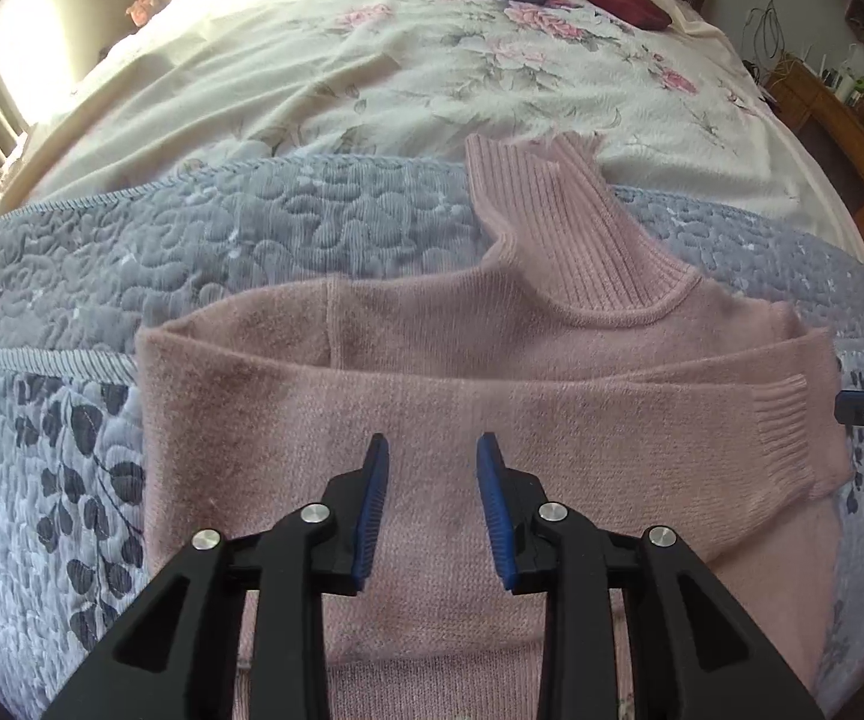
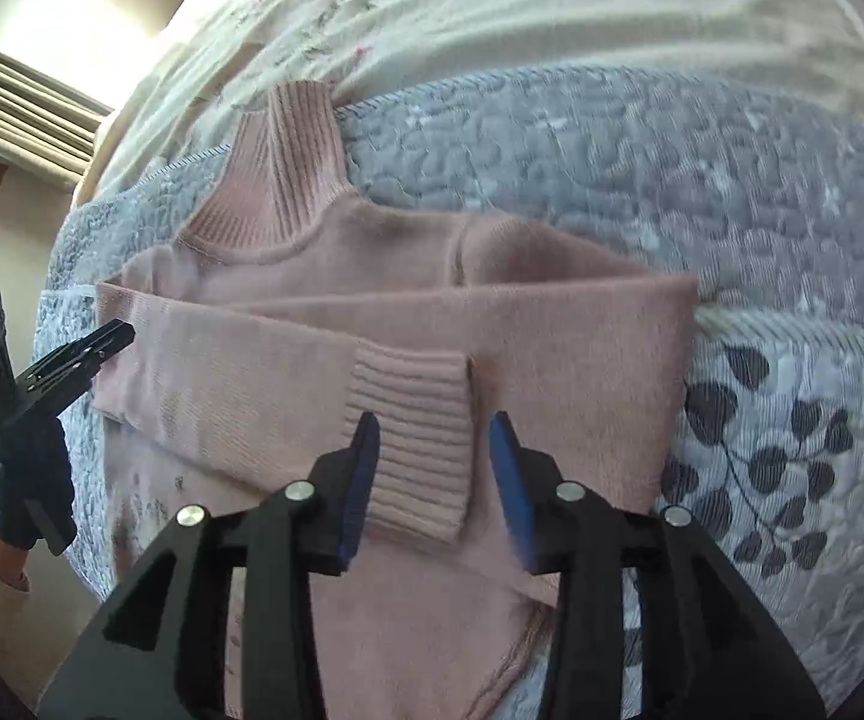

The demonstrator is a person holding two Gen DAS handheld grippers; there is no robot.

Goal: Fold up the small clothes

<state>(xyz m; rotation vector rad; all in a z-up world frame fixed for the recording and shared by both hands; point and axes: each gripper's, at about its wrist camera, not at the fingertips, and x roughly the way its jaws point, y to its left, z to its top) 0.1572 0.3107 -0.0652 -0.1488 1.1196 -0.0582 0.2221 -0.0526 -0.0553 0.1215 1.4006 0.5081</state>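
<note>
pink sweater (image 1: 432, 396) lies on grey quilt (image 1: 222, 228).

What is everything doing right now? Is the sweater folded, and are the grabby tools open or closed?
Pink sweater: lying flat on the bed, both sleeves folded across the chest, body not yet folded up.
Collar: sticking out flat, unfolded.
Left tool: open, holding nothing, above the sweater.
Right tool: open, holding nothing, over a sleeve cuff.
Grey quilt: spread under the sweater.
</note>
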